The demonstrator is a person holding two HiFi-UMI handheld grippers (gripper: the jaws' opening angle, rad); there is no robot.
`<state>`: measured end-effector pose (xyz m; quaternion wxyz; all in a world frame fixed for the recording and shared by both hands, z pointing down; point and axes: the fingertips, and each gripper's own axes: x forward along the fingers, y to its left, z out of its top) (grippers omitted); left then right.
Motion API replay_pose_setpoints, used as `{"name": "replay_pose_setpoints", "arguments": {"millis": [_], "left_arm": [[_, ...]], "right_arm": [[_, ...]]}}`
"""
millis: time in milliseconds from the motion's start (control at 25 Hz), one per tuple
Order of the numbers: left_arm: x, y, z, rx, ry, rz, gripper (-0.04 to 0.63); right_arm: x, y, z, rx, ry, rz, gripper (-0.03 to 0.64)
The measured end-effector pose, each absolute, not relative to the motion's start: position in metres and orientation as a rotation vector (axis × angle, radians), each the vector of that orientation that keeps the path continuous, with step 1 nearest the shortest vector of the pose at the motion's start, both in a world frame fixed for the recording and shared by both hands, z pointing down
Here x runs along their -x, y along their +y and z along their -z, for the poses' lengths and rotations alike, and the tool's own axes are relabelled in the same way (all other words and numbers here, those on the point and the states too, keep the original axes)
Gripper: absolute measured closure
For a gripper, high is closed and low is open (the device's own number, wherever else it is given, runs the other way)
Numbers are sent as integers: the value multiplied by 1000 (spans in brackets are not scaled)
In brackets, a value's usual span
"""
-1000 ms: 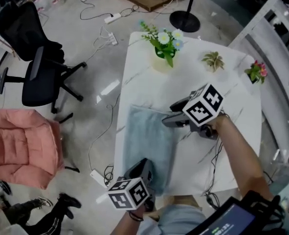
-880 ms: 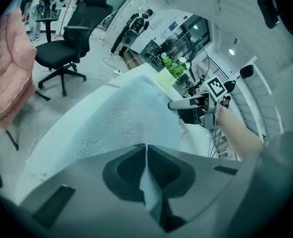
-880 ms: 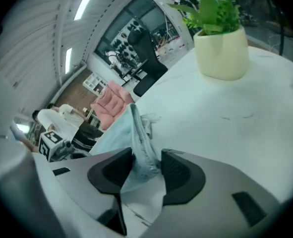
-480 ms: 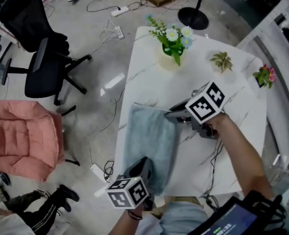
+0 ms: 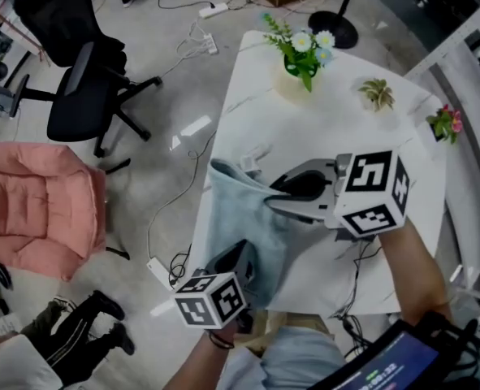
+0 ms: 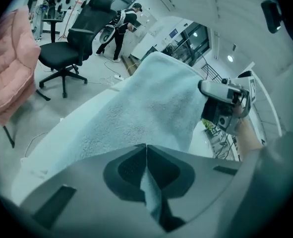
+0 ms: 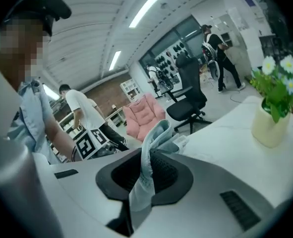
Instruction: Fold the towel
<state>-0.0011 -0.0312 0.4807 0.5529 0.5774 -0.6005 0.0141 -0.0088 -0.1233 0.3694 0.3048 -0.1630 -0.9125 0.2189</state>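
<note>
A light blue towel (image 5: 238, 218) lies along the left side of the white marble table (image 5: 345, 128). My left gripper (image 5: 241, 257) is at the table's near edge, shut on the towel's near corner (image 6: 151, 192). My right gripper (image 5: 270, 200) hangs above the table; its jaws have just been closing and now pinch the towel's far right corner (image 7: 153, 138). That corner is raised, so the cloth slopes up from the table in the left gripper view (image 6: 146, 103). The right gripper (image 6: 220, 108) also shows there, at the towel's upper right edge.
A vase of flowers (image 5: 300, 59) and two small potted plants (image 5: 378, 94) (image 5: 444, 124) stand at the table's far side. A black office chair (image 5: 77, 88), a pink armchair (image 5: 36, 210) and cables lie on the floor to the left. A person's legs (image 5: 77, 331) are at the lower left.
My right gripper closed on the towel's far right corner and rose with it, rolling as it lifted the corner off the table. The left gripper kept still.
</note>
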Motion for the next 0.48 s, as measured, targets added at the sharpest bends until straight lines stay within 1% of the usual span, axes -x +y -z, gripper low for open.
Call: {"name": "replay_pose_setpoints", "arguments": {"millis": [240,480], "left_arm": [[9,0,-445,-1375,-1451,116,584],[8,48,-440,-1332,-1484,200,584]], "right_arm": [[2,-69,-344,498,-2465,-328,558],[-8,-17,-333,544,-2479,-105,557]]}}
